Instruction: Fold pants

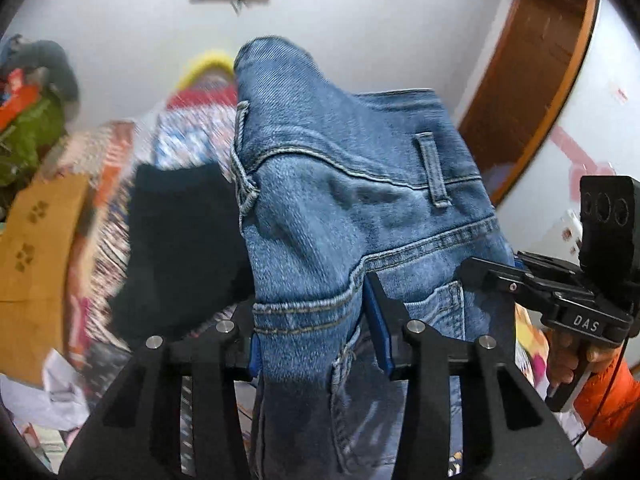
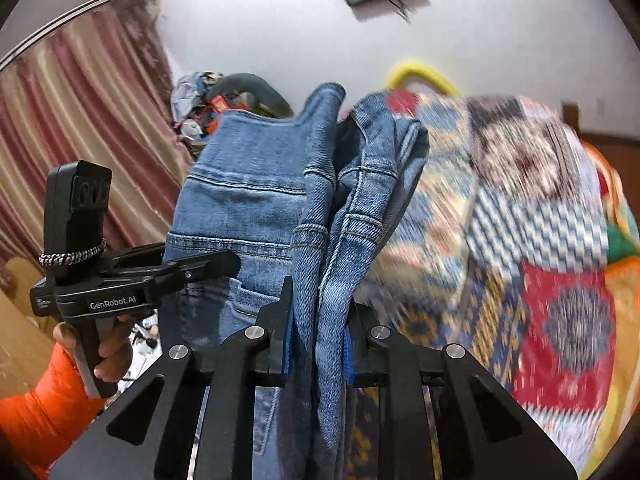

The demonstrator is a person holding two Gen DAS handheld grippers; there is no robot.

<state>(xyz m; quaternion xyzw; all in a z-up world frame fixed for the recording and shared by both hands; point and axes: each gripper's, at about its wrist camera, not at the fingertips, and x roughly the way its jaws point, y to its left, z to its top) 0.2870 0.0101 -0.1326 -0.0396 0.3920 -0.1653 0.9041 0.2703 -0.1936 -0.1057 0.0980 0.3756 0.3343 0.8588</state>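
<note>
A pair of blue denim jeans hangs in the air, held up by both grippers at the waist end. In the left wrist view my left gripper is shut on the jeans near a back pocket, with a belt loop above. My right gripper shows at the right edge of the denim there. In the right wrist view my right gripper is shut on bunched folds of the jeans. My left gripper reaches onto the denim from the left.
A bed with a bright patchwork quilt lies below and behind the jeans. A dark folded garment rests on it. A pile of clothes is at the left, a wooden door frame at the right, pink curtains by the wall.
</note>
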